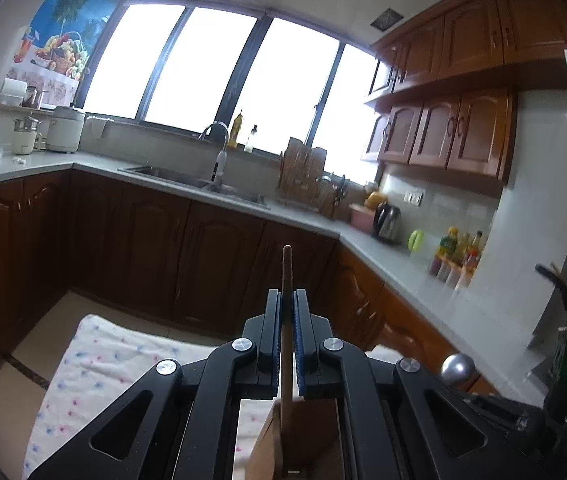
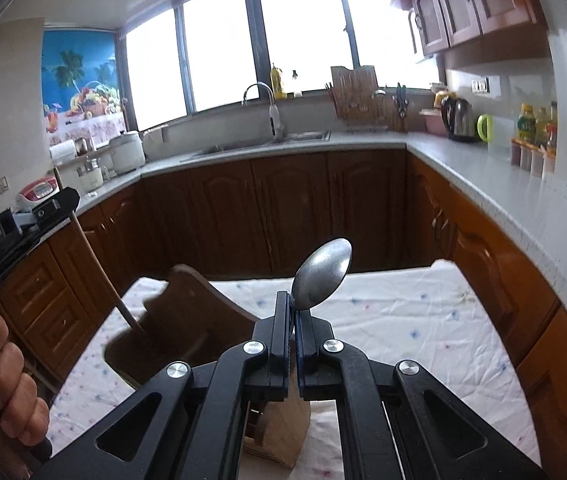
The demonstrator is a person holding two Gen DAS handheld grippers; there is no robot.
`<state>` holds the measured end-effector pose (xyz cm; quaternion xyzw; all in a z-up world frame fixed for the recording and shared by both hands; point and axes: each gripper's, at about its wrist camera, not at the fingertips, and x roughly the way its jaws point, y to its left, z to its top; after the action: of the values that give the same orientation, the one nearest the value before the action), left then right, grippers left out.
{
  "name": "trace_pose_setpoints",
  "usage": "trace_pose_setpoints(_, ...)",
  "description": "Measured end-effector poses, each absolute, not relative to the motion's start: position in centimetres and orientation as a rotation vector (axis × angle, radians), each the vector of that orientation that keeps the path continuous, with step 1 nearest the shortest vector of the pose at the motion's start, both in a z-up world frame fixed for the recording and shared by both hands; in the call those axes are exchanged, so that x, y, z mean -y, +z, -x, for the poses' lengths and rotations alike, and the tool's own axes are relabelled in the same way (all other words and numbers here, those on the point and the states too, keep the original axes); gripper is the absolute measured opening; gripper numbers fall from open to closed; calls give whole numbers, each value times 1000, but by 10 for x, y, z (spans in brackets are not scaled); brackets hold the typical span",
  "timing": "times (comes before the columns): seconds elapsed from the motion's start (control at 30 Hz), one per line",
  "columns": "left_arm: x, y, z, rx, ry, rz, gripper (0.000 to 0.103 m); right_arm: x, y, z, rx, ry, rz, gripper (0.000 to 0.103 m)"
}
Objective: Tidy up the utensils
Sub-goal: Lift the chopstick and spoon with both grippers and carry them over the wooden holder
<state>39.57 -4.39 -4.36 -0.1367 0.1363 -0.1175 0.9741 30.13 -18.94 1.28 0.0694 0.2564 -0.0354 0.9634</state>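
Left wrist view: my left gripper (image 1: 288, 308) is pinching a thin wooden stick, likely a chopstick (image 1: 286, 280), upright between its blue pads, tip poking up past the fingertips. Lower end runs down toward a wooden holder (image 1: 303, 440) right under the jaws, so I judge I'm lining it up to drop in. Right wrist view: my right gripper (image 2: 293, 312) is pressed together on the neck of a metal spoon (image 2: 323, 272), bowl up and tilted right, clear of the table. Same holder (image 2: 179, 320) sits on the floral tablecloth (image 2: 403, 320), just left and ahead of my jaws; it looks blurred. My left hand (image 2: 3, 380) is at the left edge, chopstick slanting down into the holder's opening. Spoon gripped low so the handle can go in first, I'd guess.
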Motion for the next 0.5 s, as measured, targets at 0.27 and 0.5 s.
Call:
trace_pose_setpoints(0.27,50,-45,-421,-291,-237,241,5,188,9,-301,-522,-66,-129,2)
trace_pose_setpoints(0.5,26,-33,-406,-300,-247,239,5,193,11,-305,-529,-55,-165,2)
